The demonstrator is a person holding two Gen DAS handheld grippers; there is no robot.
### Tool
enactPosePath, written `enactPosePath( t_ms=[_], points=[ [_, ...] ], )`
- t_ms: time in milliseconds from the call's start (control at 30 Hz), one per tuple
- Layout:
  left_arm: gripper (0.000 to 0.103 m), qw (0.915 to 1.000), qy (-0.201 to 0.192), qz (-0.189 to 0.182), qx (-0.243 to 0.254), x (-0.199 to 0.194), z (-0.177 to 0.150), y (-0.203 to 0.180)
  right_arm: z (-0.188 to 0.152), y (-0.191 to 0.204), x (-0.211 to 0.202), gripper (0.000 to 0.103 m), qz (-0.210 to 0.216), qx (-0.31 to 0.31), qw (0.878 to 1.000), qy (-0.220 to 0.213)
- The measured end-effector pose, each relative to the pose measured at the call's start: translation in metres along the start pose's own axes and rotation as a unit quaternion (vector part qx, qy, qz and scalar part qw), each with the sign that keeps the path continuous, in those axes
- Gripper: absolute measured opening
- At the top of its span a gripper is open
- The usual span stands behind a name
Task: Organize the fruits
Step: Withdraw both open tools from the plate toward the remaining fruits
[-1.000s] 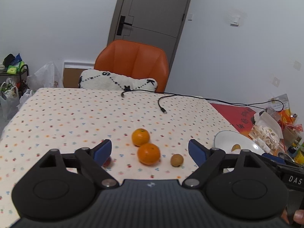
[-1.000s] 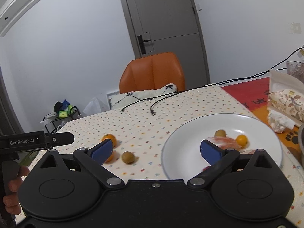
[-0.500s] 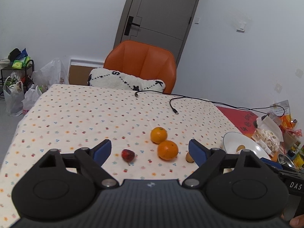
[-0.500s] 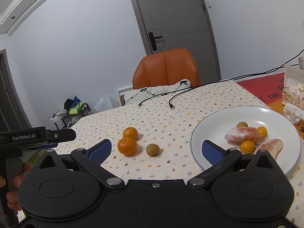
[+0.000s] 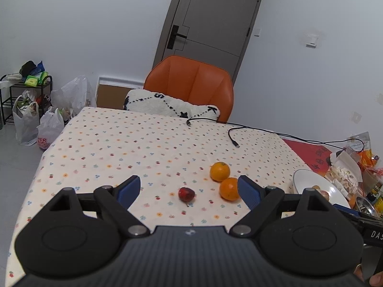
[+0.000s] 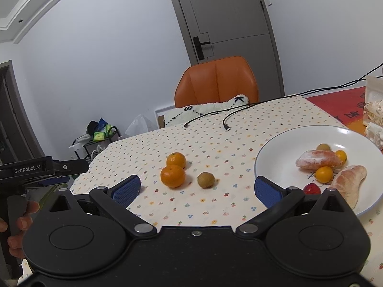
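In the left wrist view, the left gripper [image 5: 189,189] hangs above the worktop [image 5: 124,143], which is covered by a cream cloth with small flower print, and its blue-padded fingers [image 5: 129,188] are spread wide with nothing between them. A small dark red strawberry [image 5: 186,194] lies on the cloth in the gap between the fingers, clear of both pads. To the right of the strawberry sit two round orange tangerines [image 5: 229,189], touching or nearly touching each other, the nearer one partly behind the right pad. Farther right of the tangerines a round white ceramic plate [image 5: 308,179] shows at the frame edge with some fruit on it. Behind the tangerines a black cable [image 5: 231,134] trails over the cloth, and an orange padded chair [image 5: 191,83] stands at the far side. In the right wrist view, the right gripper [image 6: 196,189] also hangs over the worktop [image 6: 215,134] with its jaws wide apart and empty. The two tangerines [image 6: 172,176] lie left of centre, and a small round brown fruit [image 6: 205,179] lies just right of them, apart from them. Right of the brown fruit, the white plate [image 6: 275,148] carries two peeled citrus pieces [image 6: 318,159], small yellow-orange round fruits [image 6: 323,174] and a red strawberry [image 6: 311,189] near its front rim. At the left edge, a hand [image 6: 19,224] grips the black handle of the other gripper.
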State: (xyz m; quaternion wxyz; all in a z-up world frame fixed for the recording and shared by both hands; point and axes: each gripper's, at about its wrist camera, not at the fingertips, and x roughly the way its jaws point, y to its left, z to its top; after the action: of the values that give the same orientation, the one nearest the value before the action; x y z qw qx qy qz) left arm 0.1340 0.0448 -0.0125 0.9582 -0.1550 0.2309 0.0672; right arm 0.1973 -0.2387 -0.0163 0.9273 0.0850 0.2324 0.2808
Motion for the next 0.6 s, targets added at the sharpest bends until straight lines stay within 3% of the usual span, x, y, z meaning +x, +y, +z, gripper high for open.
enactPosePath(
  t_ms=[600],
  points=[
    [0.087,0.9999,0.014,0.0,-0.007,0.018,-0.005,0.019,-0.008,0.014,0.029,0.102,0.012,-0.005,0.999,0.03]
  ],
)
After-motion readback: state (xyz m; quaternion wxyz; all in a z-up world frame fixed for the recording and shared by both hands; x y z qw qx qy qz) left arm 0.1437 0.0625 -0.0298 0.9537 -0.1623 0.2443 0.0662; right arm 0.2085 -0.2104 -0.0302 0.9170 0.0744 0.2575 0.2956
